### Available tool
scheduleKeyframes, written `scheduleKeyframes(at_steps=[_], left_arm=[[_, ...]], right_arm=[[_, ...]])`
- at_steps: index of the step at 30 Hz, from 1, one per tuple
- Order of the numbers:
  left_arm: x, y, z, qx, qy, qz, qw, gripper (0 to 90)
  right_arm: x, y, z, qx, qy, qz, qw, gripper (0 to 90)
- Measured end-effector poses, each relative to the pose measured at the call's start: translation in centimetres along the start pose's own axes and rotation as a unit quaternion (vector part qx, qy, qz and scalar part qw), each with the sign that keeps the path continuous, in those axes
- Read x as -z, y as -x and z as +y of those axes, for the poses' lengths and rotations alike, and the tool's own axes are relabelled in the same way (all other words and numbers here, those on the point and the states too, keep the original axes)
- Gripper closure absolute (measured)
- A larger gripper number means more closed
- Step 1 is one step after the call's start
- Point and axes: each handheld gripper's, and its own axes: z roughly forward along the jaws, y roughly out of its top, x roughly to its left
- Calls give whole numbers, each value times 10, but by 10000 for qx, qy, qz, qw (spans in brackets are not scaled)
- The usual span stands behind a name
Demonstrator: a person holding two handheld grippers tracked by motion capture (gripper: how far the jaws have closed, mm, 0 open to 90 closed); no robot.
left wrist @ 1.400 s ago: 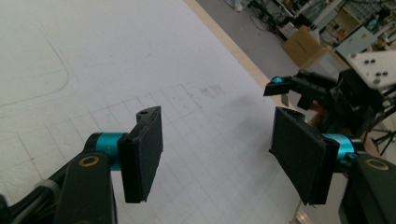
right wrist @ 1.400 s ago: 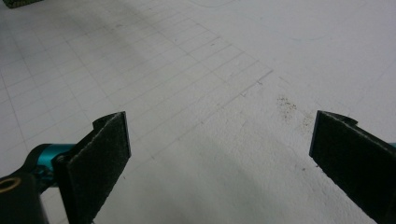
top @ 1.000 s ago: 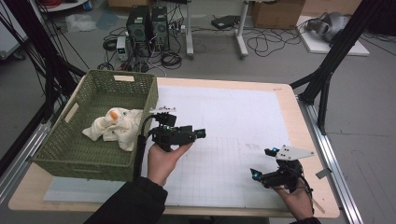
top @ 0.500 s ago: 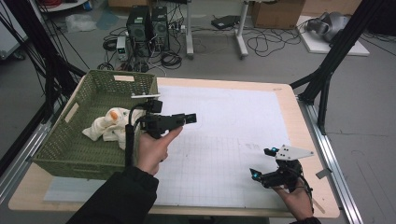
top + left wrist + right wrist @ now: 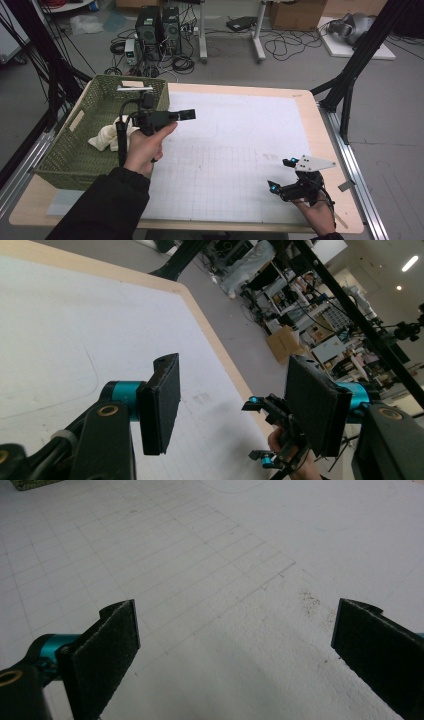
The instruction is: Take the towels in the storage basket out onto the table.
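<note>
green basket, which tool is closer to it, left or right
Left. The left tool is raised just beside the green basket, by its right wall. The right tool sits far across the white mat, near the table's opposite corner.

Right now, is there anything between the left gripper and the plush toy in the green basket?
Nothing visible does. The left gripper hangs open and empty by the green basket's right rim, pointing away across the white mat. The cream plush toy lies on the basket floor behind it; the person's hand partly overlaps it in the high view.
</note>
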Motion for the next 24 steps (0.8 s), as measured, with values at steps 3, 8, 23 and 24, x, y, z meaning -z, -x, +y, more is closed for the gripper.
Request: scheduleKeyframes(at_steps=[3,8,23,24], left_arm=[[12,-8,9,-17,-64,-113,9999,395],[24,-20,18,-70,-179,-307,9993,394],[60,-78,35,-180,-161,333,9992,444],[61,-81,35,-238,-177,426,9987,444]], right_arm=[[0,0,0,4,-3,-3,10000,42],[-1,0,0,25,-20,8,10000,42],[-2,1,-1,15,-71,12,10000,42],[-3,1,-1,17,-70,20,10000,43]])
